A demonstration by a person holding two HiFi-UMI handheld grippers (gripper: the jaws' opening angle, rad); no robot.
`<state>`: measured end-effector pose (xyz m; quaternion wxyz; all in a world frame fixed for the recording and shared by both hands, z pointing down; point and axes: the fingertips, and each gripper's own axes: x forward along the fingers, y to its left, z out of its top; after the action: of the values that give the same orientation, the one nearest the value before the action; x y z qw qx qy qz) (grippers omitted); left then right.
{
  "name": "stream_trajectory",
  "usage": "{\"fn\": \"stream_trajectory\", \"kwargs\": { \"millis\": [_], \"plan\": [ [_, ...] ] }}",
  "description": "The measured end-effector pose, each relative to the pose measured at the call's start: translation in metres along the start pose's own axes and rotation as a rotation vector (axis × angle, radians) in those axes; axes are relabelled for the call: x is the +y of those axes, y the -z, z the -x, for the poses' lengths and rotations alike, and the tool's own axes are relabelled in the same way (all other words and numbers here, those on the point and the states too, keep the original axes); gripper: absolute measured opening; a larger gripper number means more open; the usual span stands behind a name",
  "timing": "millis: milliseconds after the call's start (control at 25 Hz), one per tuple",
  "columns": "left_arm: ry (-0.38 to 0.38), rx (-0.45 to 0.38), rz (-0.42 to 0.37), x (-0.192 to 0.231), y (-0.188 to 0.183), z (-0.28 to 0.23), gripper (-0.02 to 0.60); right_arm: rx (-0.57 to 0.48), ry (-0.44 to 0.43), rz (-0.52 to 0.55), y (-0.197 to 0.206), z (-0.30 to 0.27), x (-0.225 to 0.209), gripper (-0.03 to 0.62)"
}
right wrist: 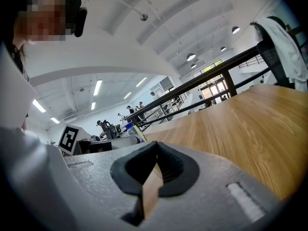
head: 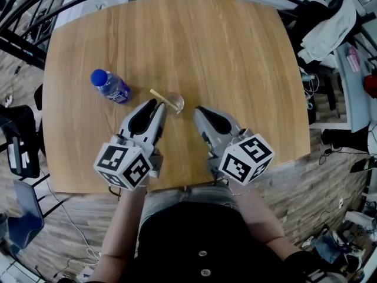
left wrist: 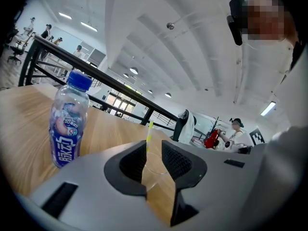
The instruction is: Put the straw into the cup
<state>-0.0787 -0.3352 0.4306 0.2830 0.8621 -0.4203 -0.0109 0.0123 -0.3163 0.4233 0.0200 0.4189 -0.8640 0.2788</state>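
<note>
Smooth wood-grain table (head: 235, 52) with rounded corners. The thin yellow straw (head: 158, 94) leans in the clear cup (head: 175, 102) near a blue-capped bottle (head: 111, 86), so the task looks done, and the next move is probably to back off without tipping the light cup. Left gripper (head: 160, 106) sits just beside the cup with jaws slightly parted and nothing held; right gripper (head: 197, 111) is clenched and empty.

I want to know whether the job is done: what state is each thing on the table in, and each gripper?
Straw: standing in the cup, leaning over its rim.
Cup: upright, with the straw inside.
Bottle: upright, blue cap on.
Left gripper: jaws apart, gripping nothing.
Right gripper: jaws together, empty.
</note>
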Motion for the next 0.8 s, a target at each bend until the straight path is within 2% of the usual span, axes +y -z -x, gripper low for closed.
{"fn": "stream_trajectory", "kwargs": {
  "millis": [200,480,600,800],
  "plan": [
    [-0.02,-0.021,0.017,-0.003,0.003,0.016,0.106,-0.003,0.005,0.014,-0.003,0.007,0.003,-0.002],
    [-0.036,-0.061,0.025,-0.012,-0.002,0.043,0.103,-0.024,-0.043,0.045,-0.014,0.014,0.022,-0.002],
    [-0.031,-0.082,0.022,-0.018,-0.007,0.052,0.063,-0.043,-0.073,0.053,-0.021,0.016,0.032,-0.002],
    [-0.027,-0.089,0.042,-0.028,-0.009,0.062,0.048,-0.052,-0.124,0.075,-0.029,0.019,0.045,-0.002]
  ]
}}
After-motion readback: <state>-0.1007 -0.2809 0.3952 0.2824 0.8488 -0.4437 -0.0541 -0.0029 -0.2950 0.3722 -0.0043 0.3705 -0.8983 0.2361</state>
